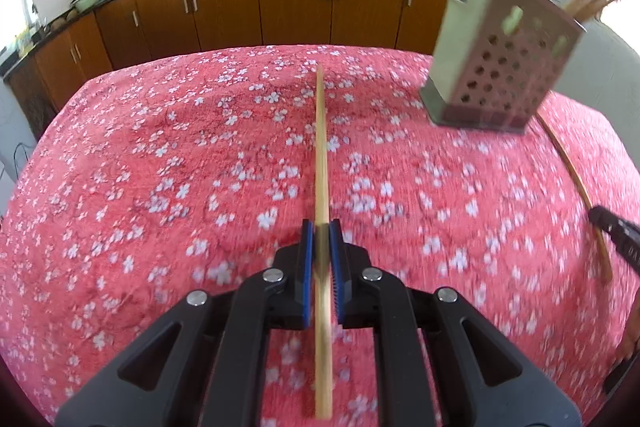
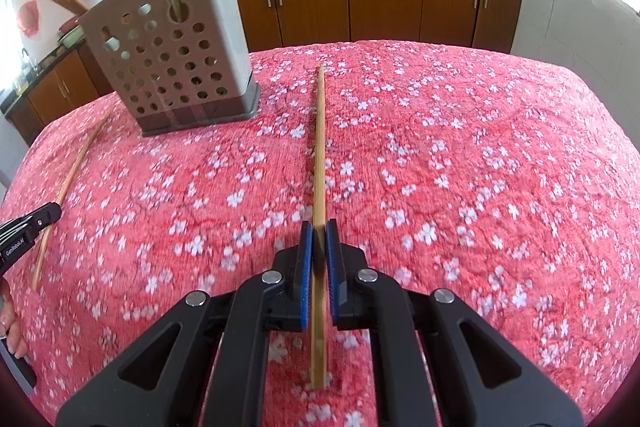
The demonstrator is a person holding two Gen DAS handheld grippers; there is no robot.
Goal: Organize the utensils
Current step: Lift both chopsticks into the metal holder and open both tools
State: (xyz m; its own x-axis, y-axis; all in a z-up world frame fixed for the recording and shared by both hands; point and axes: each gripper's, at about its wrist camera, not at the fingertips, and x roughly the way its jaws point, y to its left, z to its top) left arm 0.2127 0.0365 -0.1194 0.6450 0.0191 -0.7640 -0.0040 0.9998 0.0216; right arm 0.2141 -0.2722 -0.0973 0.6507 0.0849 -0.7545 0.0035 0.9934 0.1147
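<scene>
Left wrist view is showing a chopstick [image 1: 322, 147] pinched in the left gripper [image 1: 322, 247] above the red cloth [image 1: 160, 147]; the right gripper [image 2: 319, 247] is clamping a second chopstick [image 2: 319, 155]. Both sticks are looking light, stiff and slick, so gripping nearer mid-length seems safest; the holder [image 2: 176, 47] is standing nearby.

we see a pink-red cloth [image 1: 160, 147] with little white flowers all over it. the chopstick [image 1: 322, 147] in our left gripper [image 1: 322, 227] is light yellow-brown, and so is the chopstick [image 2: 319, 155] in our right gripper [image 2: 319, 227]. both grippers are black with blue pads [image 1: 307, 247]. the holder [image 2: 176, 43] is grey with round holes. the cupboards [image 1: 296, 3] are orange-brown.
</scene>
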